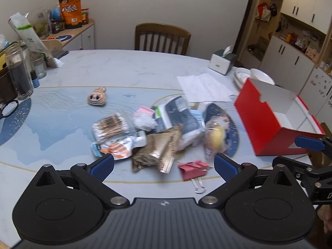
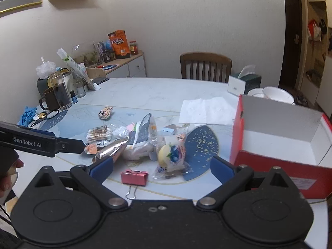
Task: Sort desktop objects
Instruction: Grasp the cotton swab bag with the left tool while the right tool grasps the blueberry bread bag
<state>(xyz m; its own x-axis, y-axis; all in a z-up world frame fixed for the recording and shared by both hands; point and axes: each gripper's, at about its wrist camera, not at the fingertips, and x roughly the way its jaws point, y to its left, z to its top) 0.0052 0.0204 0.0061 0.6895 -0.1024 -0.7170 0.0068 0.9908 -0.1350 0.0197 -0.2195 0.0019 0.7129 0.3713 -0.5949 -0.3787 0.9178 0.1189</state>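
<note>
Nearest my left gripper (image 1: 164, 165), just past its pads at about one o'clock, lies the pink binder clip (image 1: 193, 169), wire handles pointing back at me; from the right gripper (image 2: 161, 167) the same clip sits at roughly eleven o'clock, close in. Both of my grippers are spread wide and hold nothing, which suits this stage: I am hovering over the heap to choose a first piece, not carrying anything. Beyond the clip the clutter is bunched together on the blue placemat (image 2: 202, 143), so items overlap: a crumpled brown foil packet (image 1: 158, 152) at twelve o'clock, a cotton swab pack (image 1: 110, 127) at eleven, a dark grey pouch (image 1: 180, 117) behind it, and a wrapped yellow snack (image 2: 171, 153) at one o'clock in the left view. A small cartoon-face toy (image 1: 96, 97) rests well apart from the heap at ten o'clock, easy to take alone. The red box (image 2: 276, 145) stands open at two to three o'clock, its white inside bare as far as I can see, presumably set there to receive what I sort. I judge the clip the easiest start, since it lies free of the pile and close to both grippers. Motion blur smears the heap in the left view, so what the small white crumpled thing (image 1: 144, 122) is I cannot say.
</note>
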